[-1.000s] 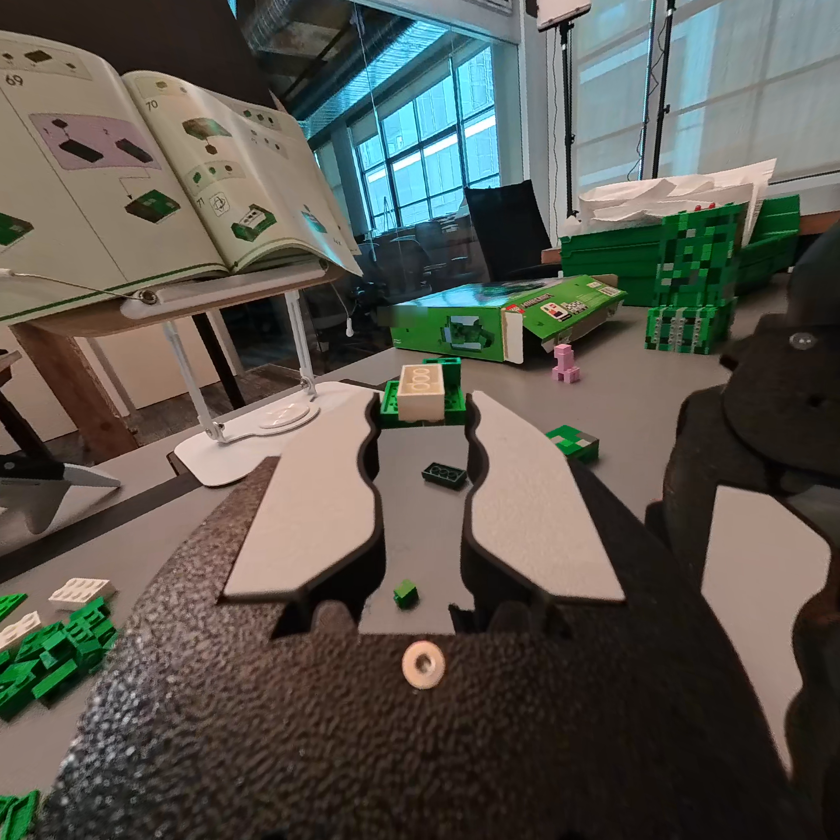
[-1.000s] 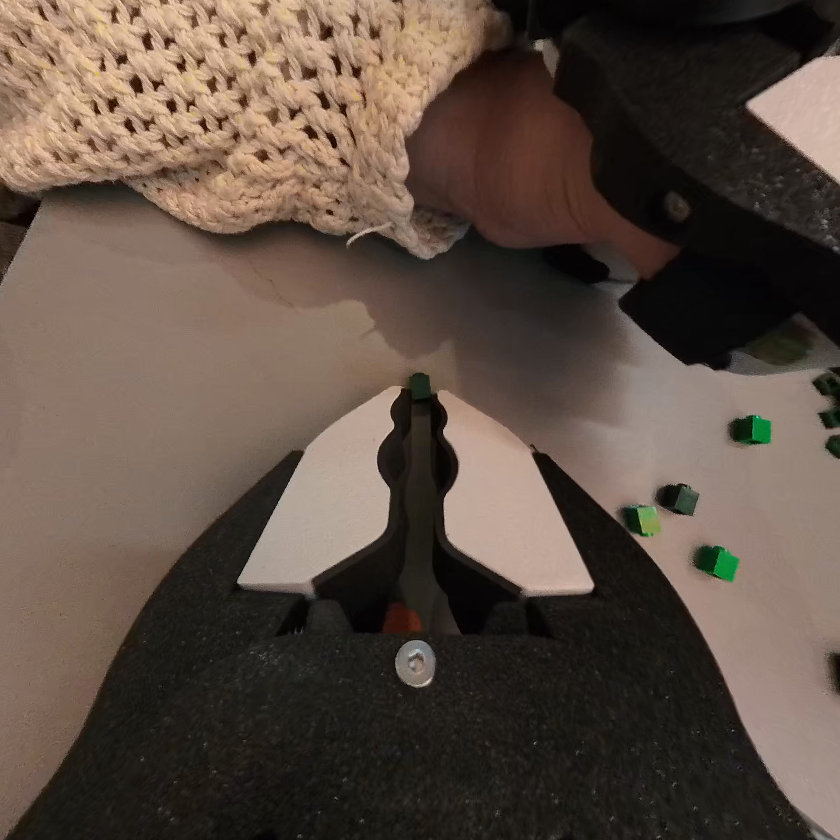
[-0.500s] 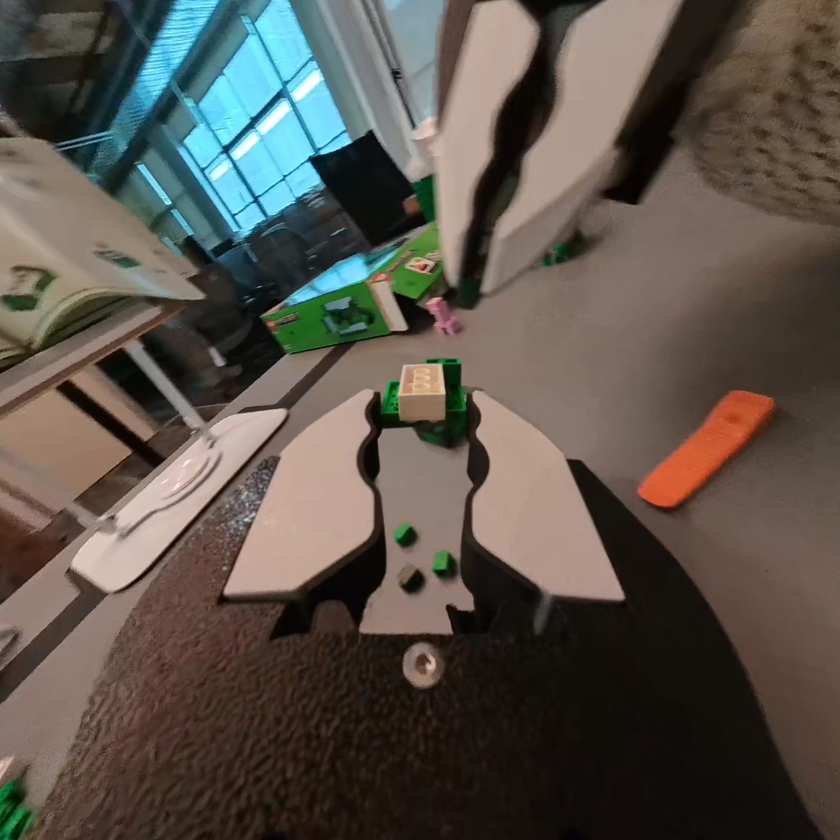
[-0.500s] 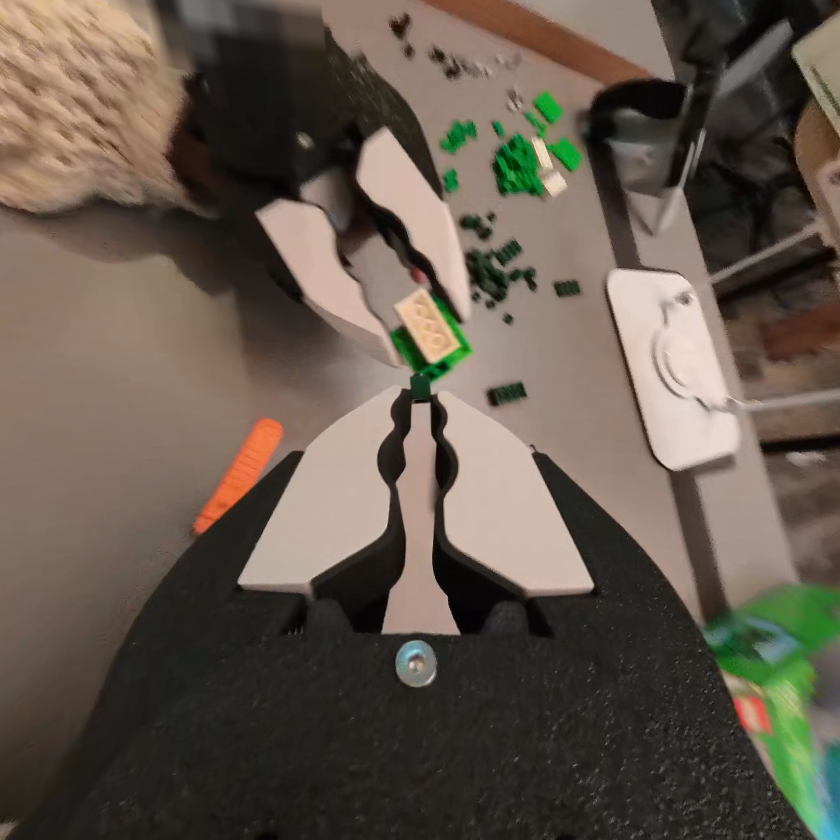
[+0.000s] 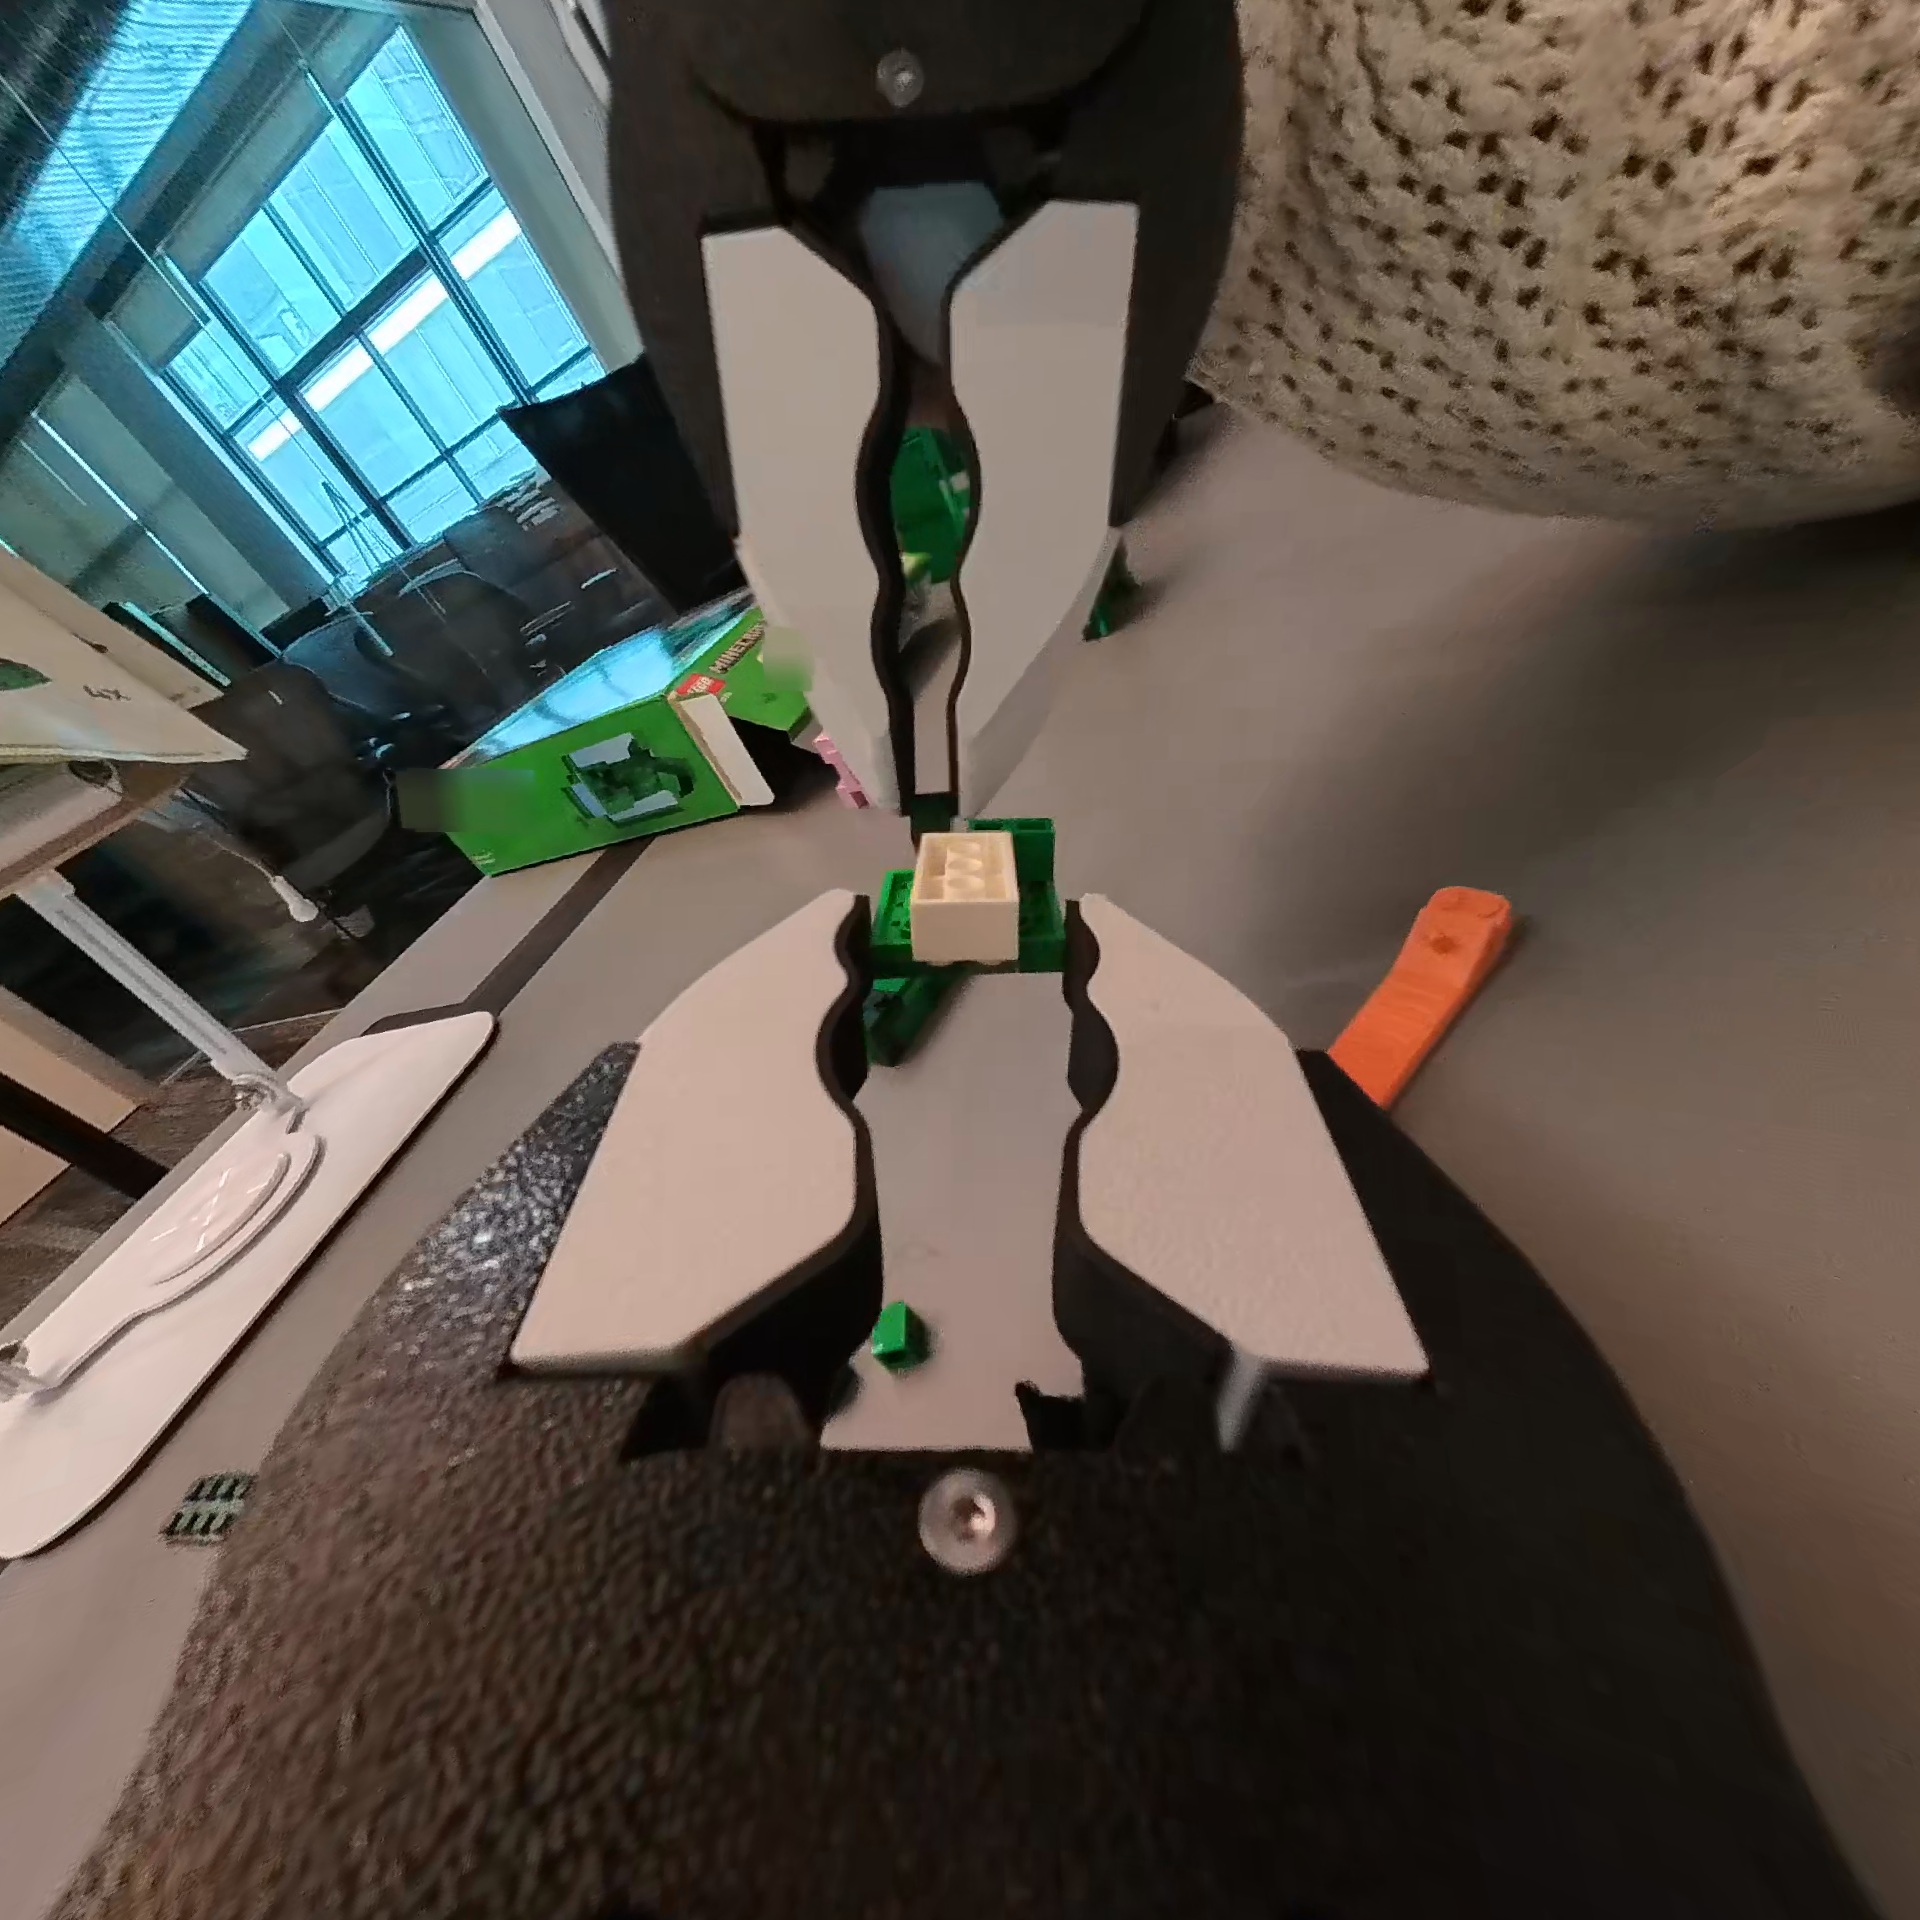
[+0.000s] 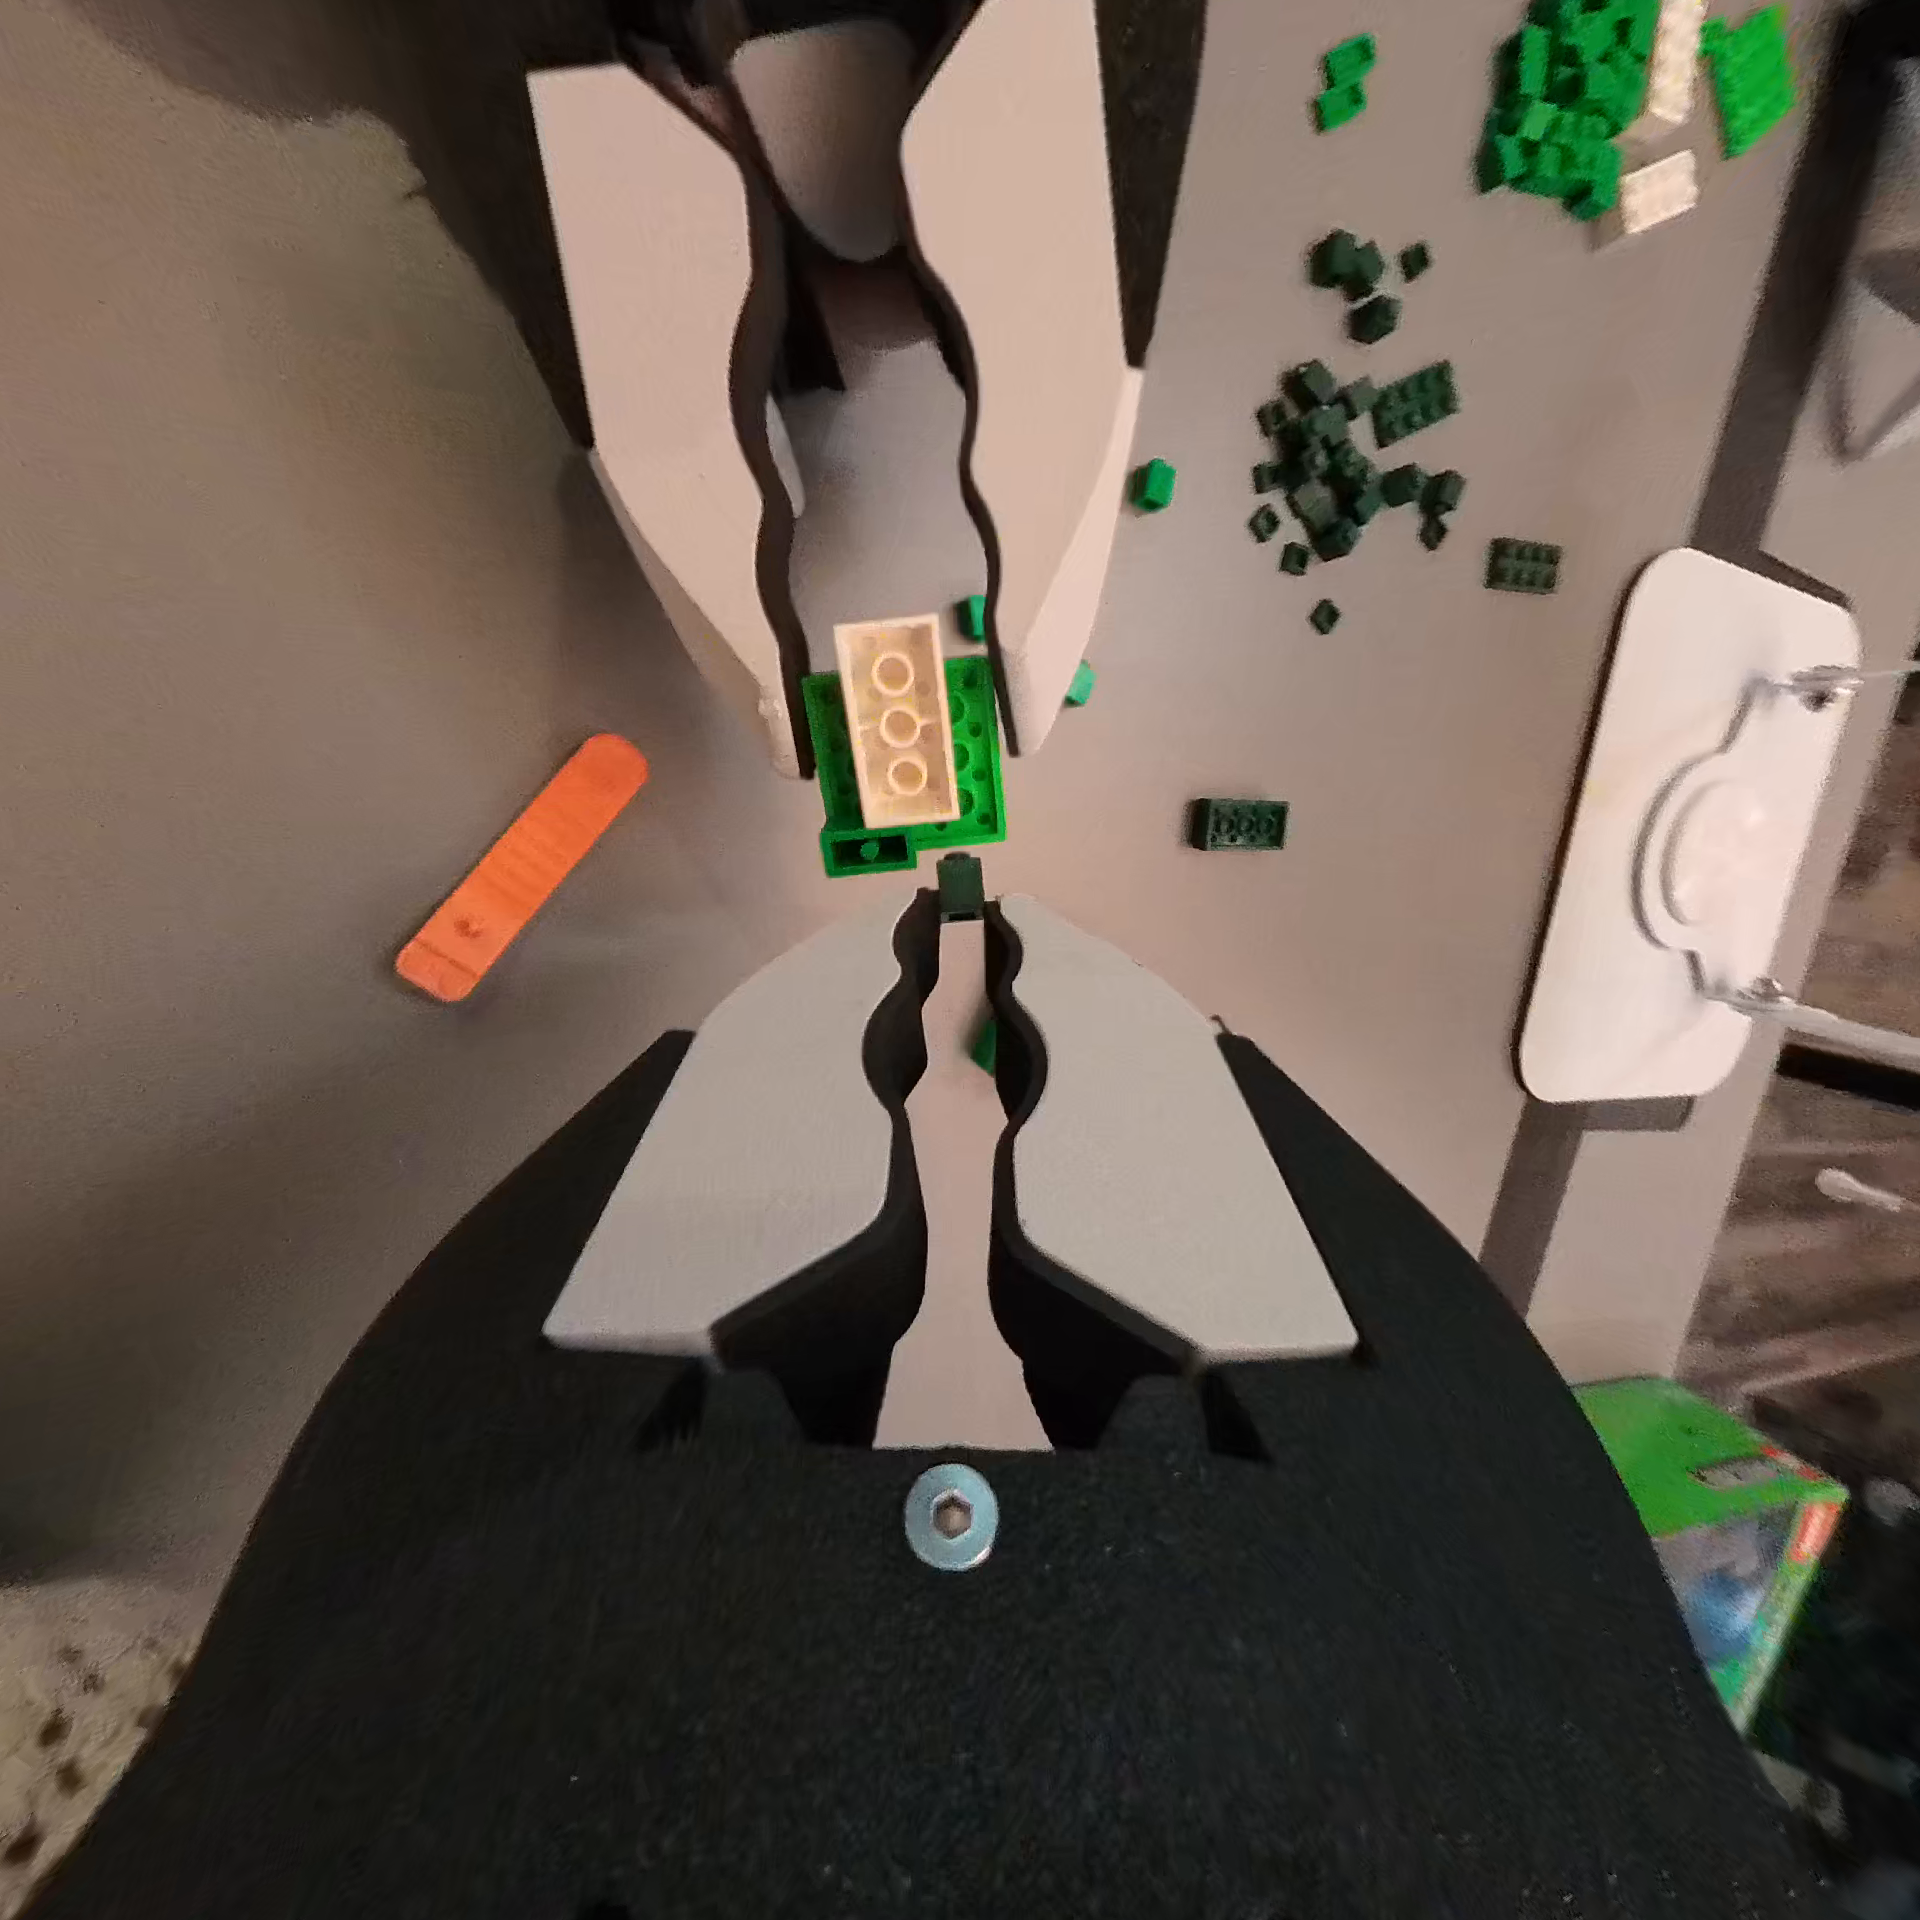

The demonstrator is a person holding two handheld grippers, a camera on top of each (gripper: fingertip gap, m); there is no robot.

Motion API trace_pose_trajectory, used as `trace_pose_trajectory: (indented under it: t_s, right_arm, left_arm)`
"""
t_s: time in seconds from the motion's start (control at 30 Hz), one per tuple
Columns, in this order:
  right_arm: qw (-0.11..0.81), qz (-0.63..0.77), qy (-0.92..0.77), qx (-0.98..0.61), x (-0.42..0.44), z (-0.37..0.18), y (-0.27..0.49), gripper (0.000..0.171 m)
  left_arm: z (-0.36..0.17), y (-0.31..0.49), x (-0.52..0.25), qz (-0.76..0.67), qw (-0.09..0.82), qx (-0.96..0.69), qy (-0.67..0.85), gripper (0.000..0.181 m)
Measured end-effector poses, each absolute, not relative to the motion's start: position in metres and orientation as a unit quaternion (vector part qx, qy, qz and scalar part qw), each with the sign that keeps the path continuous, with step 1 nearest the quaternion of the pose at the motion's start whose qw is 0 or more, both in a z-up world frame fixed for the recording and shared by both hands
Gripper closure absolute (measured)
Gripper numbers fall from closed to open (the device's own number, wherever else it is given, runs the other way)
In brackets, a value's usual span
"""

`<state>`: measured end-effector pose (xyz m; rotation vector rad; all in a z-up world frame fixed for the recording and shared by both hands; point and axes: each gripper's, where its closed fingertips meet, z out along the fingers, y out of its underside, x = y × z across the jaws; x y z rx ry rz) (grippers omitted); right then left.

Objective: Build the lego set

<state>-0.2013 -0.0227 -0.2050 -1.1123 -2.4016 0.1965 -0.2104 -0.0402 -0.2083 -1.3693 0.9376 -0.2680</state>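
Note:
My left gripper (image 5: pixel 966 920) is shut on a small green assembly (image 5: pixel 1029 920) with a white brick (image 5: pixel 964 896) on top, held above the grey table. In the right wrist view the left gripper (image 6: pixel 899 753) comes down from the top with the same assembly (image 6: pixel 977 769) and white brick (image 6: pixel 896 719). My right gripper (image 6: pixel 958 909) is shut on a small dark green brick (image 6: pixel 958 883), its end just short of the assembly's near edge. In the left wrist view the right gripper (image 5: pixel 925 800) points down from above, tips right behind the white brick.
An orange brick separator (image 6: pixel 520 868) lies on the table to the left. Loose dark green bricks (image 6: pixel 1340 468), a bright green pile (image 6: pixel 1579 104) and a dark green brick (image 6: pixel 1238 824) lie to the right. The book stand's white base (image 6: pixel 1694 831) and a green box (image 5: pixel 603 769) are nearby. The grippers are tip to tip, or close to it.
Both grippers have swung to face each other. The right gripper has brought the small dark green brick close to the assembly held in the left gripper.

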Motion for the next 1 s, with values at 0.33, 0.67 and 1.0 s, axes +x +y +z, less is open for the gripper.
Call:
trace_pose_trajectory:
  t_s: [0.33, 0.67, 1.0]
  right_arm:
    - [0.156, 0.054, -0.913, -0.374, -0.201, -0.202, -0.032, 0.163]
    - [0.119, 0.023, -0.924, -0.363, -0.204, -0.196, -0.031, 0.164]
    - [0.145, -0.151, -0.944, -0.253, -0.231, -0.157, -0.031, 0.164]
  left_arm:
    - [-0.209, -0.041, -0.207, -0.123, 0.665, -0.605, 0.421, 0.145]
    - [-0.199, -0.040, -0.208, -0.109, 0.689, -0.588, 0.409, 0.145]
    - [-0.163, -0.035, -0.231, -0.006, 0.771, -0.535, 0.344, 0.145]
